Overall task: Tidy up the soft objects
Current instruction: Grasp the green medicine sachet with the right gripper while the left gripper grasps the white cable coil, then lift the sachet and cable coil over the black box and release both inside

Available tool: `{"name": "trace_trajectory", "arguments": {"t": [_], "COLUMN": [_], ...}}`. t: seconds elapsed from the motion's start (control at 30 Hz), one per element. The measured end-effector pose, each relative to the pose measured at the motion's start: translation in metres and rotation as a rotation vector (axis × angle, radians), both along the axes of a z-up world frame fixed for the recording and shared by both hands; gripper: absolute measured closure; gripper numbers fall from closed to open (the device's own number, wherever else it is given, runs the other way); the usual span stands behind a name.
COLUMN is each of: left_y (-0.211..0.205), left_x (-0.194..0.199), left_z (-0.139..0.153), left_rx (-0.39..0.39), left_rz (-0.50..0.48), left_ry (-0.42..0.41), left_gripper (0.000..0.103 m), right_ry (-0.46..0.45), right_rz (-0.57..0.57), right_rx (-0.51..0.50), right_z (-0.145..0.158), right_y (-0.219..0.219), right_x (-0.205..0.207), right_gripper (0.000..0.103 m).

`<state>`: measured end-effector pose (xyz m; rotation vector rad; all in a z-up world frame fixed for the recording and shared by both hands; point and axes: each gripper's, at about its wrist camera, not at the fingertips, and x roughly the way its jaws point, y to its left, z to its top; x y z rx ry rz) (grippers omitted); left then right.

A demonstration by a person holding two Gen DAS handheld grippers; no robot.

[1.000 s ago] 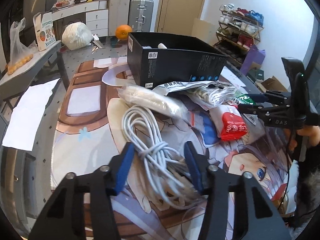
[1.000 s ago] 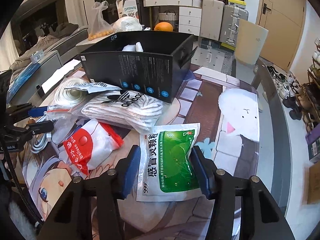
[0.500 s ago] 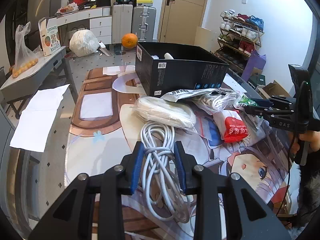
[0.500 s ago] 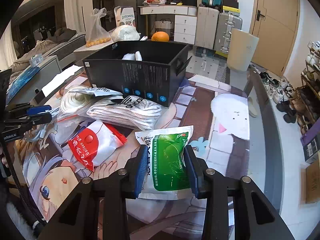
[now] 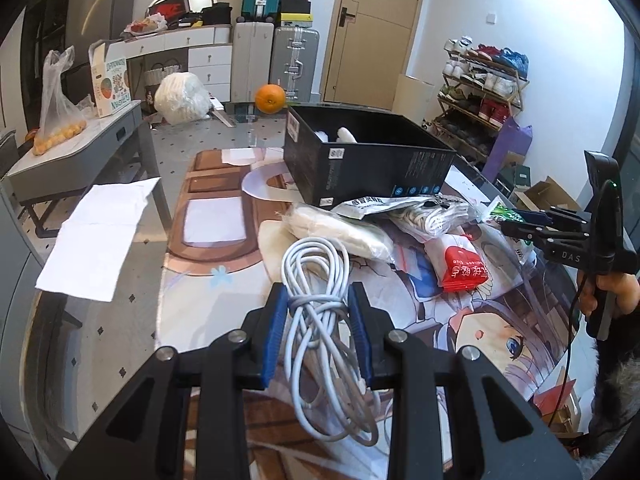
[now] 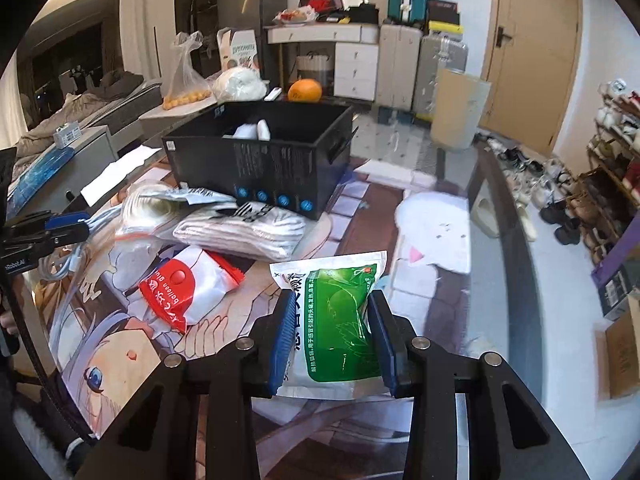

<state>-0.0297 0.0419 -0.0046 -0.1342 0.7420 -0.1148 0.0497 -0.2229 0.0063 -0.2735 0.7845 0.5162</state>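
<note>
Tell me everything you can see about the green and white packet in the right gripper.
The green and white packet is a flat, glossy plastic pouch: white edges, a green panel with a leaf drawing, printed Chinese text. It looks soft and slightly crumpled. The right hand-held gripper is shut on its sides, holding it above the printed mat.

place: home | signs: shoe rack (image 5: 486, 80), suitcases (image 5: 294, 62), bed (image 6: 104, 100) (unmade), drawers (image 5: 210, 66)

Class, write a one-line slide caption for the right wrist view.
Right gripper clamps a green-and-white packet in front of the black box.
</note>
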Motion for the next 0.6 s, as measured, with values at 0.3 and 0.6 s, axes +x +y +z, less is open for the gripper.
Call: {"name": "trace_trajectory", "arguments": {"t": [0.3, 0.6], "left_y": [0.002, -0.006], "left_x": [-0.01, 0.007], "left_z": [0.02, 0.034], "left_rx": [0.002, -0.006], "left_rz": [0.018, -0.013], "left_ry": [-0.068, -0.107], "left_gripper": [0.074, 0.074], "right_ry": [-0.064, -0.1], "right_rz": [0.021, 0.063], "right_rx": [0.055, 0.083], "right_z": [0.025, 0.046], "right_y": [0.005, 0.022], "right_x": [-0.013, -0.011], "right_gripper": [0.066, 0.066]}}
